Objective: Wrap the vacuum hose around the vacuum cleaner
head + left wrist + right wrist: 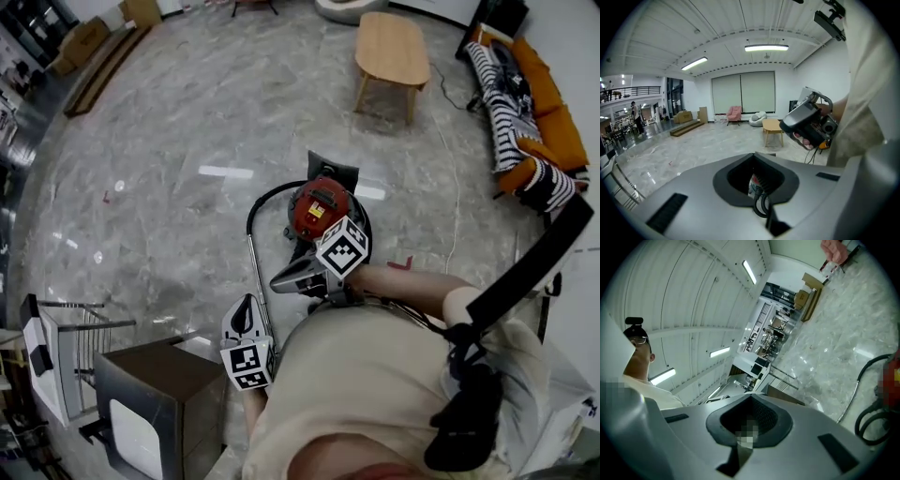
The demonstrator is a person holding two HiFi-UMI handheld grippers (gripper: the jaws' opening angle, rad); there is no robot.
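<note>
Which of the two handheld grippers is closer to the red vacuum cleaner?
The right gripper: in the head view it sits right beside the red vacuum cleaner, while the left gripper is farther back.

Vacuum cleaner (319, 208): red shell, yellow label, black trim.
Hose (249, 217): black.
Floor (187, 122): glossy grey, marble-veined.
Coffee table (392, 42): pale wood.
Sofa (548, 112): orange.
Throw (502, 94): black-and-white stripes.
Left gripper (244, 314): grey, with a cube of black-and-white square markers.
Right gripper (286, 278): the same grey, the same checkered cube.
</note>
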